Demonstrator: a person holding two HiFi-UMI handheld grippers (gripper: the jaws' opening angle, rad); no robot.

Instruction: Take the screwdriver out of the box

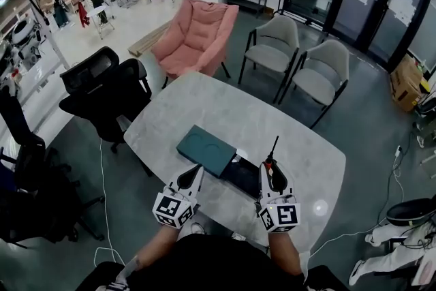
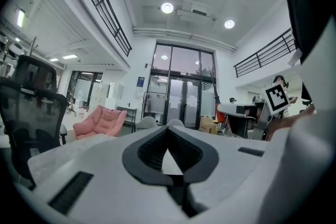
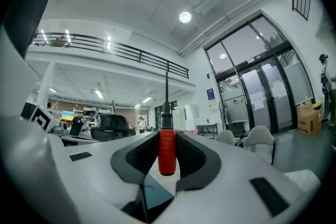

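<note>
The right tongs [image 1: 272, 169] are clamped on the screwdriver [image 1: 274, 146] by its red handle, just right of the box [image 1: 243, 177] and above the near edge of the counter [image 1: 204, 105]. The right gripper view shows the ribbed handle [image 3: 167, 152] upright between the two dark pads, with the black collar and thin shaft rising above the tongs [image 3: 167, 135]. From the head view the shaft points away from the person, out past the box's right side, so the tool is clear of the box and off the counter. The box is dark and open. Its teal lid [image 1: 206, 150] lies just left of it, touching or overlapping its edge. The left tongs [image 1: 196, 171] are in front of the lid, on the near side of the box; in the left gripper view the pads [image 2: 157, 150] meet at their tips with nothing between them [image 2: 168, 130]. Beyond the box, past the far edge of the counter, stand a pink chair [image 1: 194, 34] and two grey chairs [image 1: 272, 44].
</note>
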